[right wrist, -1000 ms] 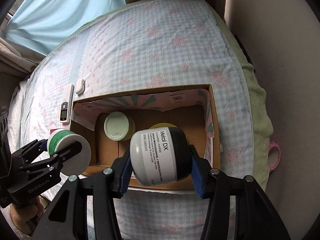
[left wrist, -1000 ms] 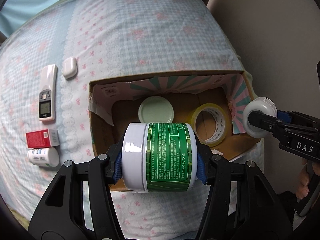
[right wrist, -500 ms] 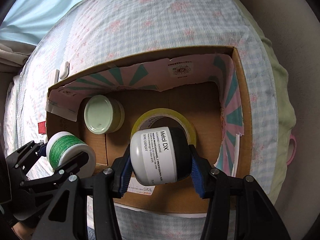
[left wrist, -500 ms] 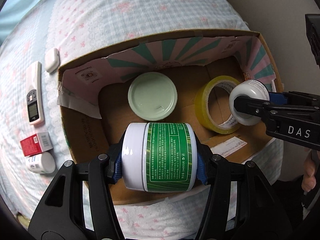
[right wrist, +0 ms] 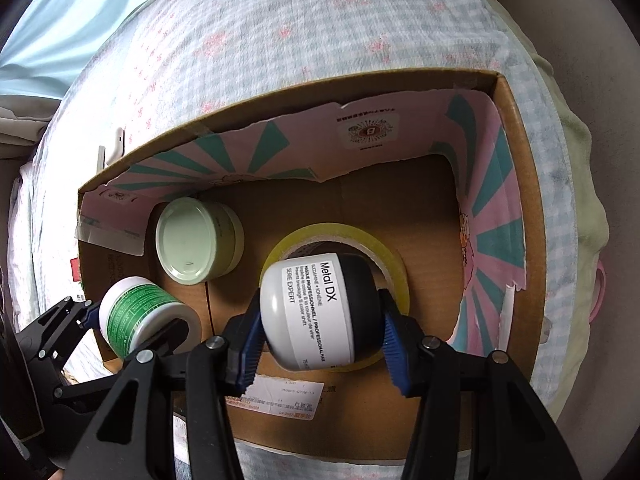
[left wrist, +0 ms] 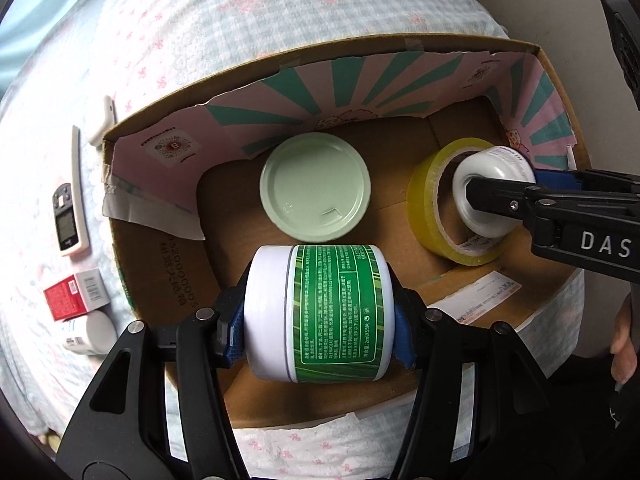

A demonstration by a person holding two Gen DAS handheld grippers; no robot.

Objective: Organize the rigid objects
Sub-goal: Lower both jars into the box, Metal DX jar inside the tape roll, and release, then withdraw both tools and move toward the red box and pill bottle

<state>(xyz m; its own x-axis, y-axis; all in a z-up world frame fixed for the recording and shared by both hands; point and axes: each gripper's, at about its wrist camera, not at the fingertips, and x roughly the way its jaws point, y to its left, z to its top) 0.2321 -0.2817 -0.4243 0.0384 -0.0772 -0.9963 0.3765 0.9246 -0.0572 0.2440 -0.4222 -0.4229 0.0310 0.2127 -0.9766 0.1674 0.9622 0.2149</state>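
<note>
My left gripper [left wrist: 320,316] is shut on a white jar with a green label [left wrist: 320,314], held on its side over the front left of an open cardboard box [left wrist: 168,280]. It also shows in the right wrist view [right wrist: 140,312]. My right gripper [right wrist: 320,316] is shut on a white and black Metal DX jar [right wrist: 316,312], held over a yellow tape roll [right wrist: 392,256] on the box floor. The Metal DX jar shows in the left wrist view [left wrist: 488,196]. A pale green lidded jar [left wrist: 315,186] stands inside the box.
The box sits on a bed with a floral checked cover [left wrist: 240,20]. Left of the box lie a white remote [left wrist: 70,216], a small white case [left wrist: 105,120], a red and white carton [left wrist: 76,294] and a small white bottle [left wrist: 86,332]. A shipping label [right wrist: 280,398] is stuck to the box floor.
Both grippers have moved forward and down toward the box with their jars. The Metal DX jar now hangs over the tape roll, the green jar over the front left floor.
</note>
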